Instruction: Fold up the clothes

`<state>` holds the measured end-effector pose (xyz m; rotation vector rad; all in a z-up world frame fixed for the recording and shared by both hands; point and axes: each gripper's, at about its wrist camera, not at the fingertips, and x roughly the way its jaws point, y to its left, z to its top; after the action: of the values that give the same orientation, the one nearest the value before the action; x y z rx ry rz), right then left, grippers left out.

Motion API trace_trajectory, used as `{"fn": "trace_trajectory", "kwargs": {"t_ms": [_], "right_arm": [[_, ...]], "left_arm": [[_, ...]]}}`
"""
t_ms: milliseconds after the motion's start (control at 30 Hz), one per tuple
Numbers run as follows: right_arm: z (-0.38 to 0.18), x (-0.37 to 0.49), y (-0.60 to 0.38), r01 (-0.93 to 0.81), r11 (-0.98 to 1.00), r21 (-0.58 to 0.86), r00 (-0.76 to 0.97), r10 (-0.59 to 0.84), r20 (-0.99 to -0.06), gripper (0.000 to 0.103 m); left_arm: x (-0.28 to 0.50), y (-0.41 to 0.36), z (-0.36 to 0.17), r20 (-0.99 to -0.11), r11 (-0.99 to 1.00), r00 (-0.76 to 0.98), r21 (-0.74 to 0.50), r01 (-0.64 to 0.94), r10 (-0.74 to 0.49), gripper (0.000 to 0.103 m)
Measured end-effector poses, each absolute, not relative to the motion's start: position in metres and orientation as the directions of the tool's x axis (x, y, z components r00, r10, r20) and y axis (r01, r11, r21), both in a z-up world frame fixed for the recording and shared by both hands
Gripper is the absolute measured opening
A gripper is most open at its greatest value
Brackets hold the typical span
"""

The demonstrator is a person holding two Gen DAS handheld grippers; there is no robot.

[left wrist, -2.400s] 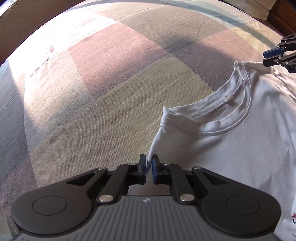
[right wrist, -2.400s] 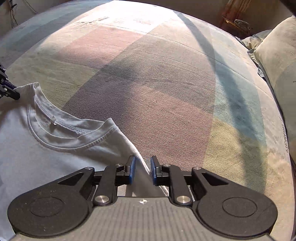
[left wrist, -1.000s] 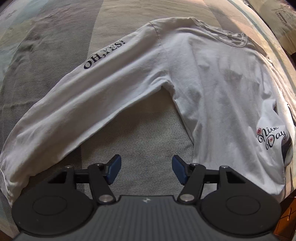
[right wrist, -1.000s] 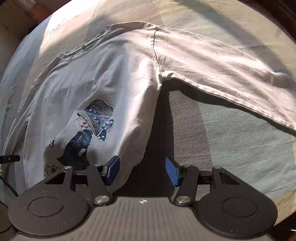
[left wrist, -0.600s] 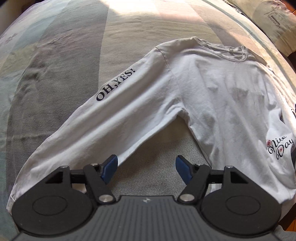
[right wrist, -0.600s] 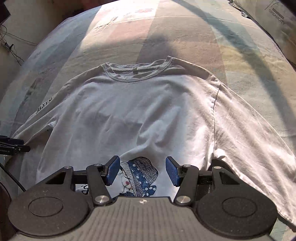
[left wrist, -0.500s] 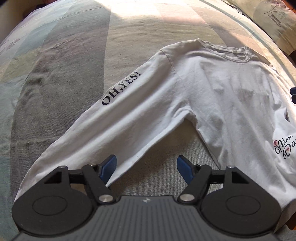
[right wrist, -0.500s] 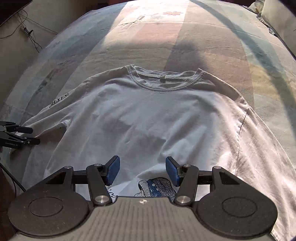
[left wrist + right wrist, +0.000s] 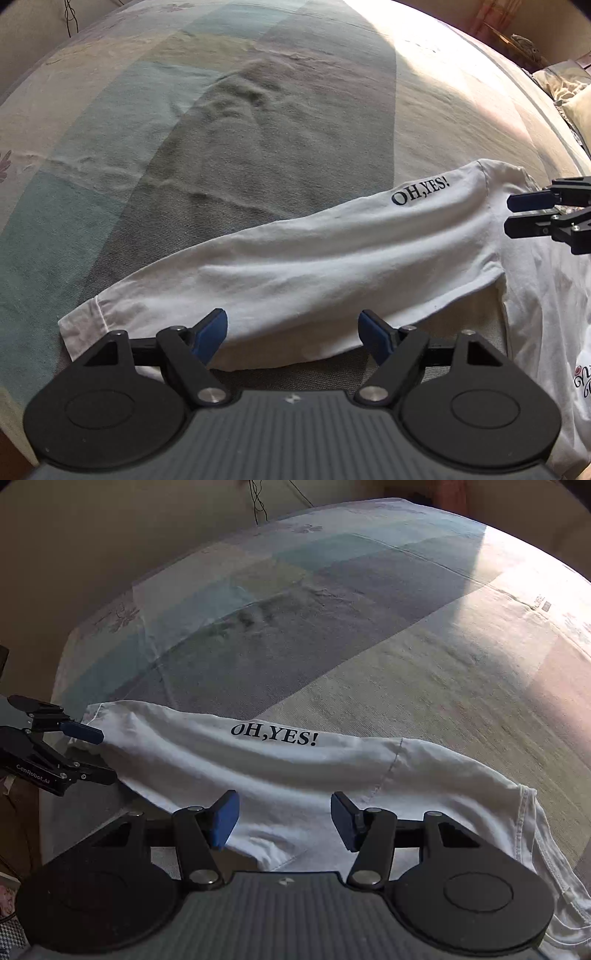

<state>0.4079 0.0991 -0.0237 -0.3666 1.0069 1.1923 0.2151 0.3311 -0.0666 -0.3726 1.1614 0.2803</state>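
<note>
A white long-sleeved shirt [image 9: 332, 266] lies flat on the bed, its sleeve printed "OH,YES!" [image 9: 421, 192] stretched out to the left. My left gripper [image 9: 291, 332] is open, hovering low over the sleeve close to its cuff [image 9: 85, 317]. My right gripper [image 9: 284, 819] is open too, above the upper sleeve near the armpit, with the shoulder seam [image 9: 388, 768] just to its right. In the left wrist view the right gripper [image 9: 517, 214] comes in from the right edge. In the right wrist view the left gripper [image 9: 88, 753] sits by the cuff [image 9: 96, 716].
The bed cover [image 9: 258, 129] is a patchwork of pale green, grey and pink blocks with a few wrinkles beyond the sleeve. A pillow [image 9: 576, 96] lies at the far right. The bed's edge and a wall with cables [image 9: 258, 502] show behind.
Both grippers let go of the shirt's shoulders and opened. Both then swung to the left sleeve, the left one toward the cuff, the right one to the upper arm.
</note>
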Motion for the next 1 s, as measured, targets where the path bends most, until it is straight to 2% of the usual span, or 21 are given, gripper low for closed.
{"fn": "trace_trajectory", "kwargs": {"t_ms": [200,300,400,733,833,900,1000], "right_arm": [[-0.053,0.411,0.138,-0.861,0.41,0.301,-0.006,0.584,-0.812,0.06],[-0.061,0.417,0.148,-0.853,0.435,0.287,0.015,0.57,-0.821,0.06],[-0.057,0.423,0.147,-0.84,0.462,0.285,0.036,0.572,-0.82,0.06],[-0.051,0.399,0.121,-0.837,0.465,0.288,0.029,0.563,-0.826,0.063],[-0.055,0.393,0.118,-0.831,0.471,0.297,0.019,0.556,-0.831,0.063],[-0.057,0.39,0.117,-0.825,0.473,0.309,0.006,0.554,-0.833,0.063],[-0.055,0.382,0.12,-0.838,0.444,0.319,-0.017,0.561,-0.827,0.063]], "left_arm": [[0.215,0.399,-0.081,-0.914,0.851,0.401,-0.157,-0.501,0.067,0.081],[0.236,0.423,-0.084,-0.926,0.876,0.338,-0.017,-0.482,0.168,0.083],[0.239,0.437,-0.068,-0.914,0.86,0.361,-0.027,-0.51,0.186,0.079],[0.168,0.387,-0.051,-0.905,0.769,0.423,-0.301,-0.564,-0.044,0.083],[0.165,0.404,-0.08,-0.928,0.727,0.374,-0.255,-0.638,0.003,0.081],[0.165,0.419,-0.082,-0.895,0.712,0.447,-0.306,-0.632,0.012,0.085],[0.185,0.43,-0.08,-0.929,0.792,0.352,-0.129,-0.597,0.115,0.082]]}}
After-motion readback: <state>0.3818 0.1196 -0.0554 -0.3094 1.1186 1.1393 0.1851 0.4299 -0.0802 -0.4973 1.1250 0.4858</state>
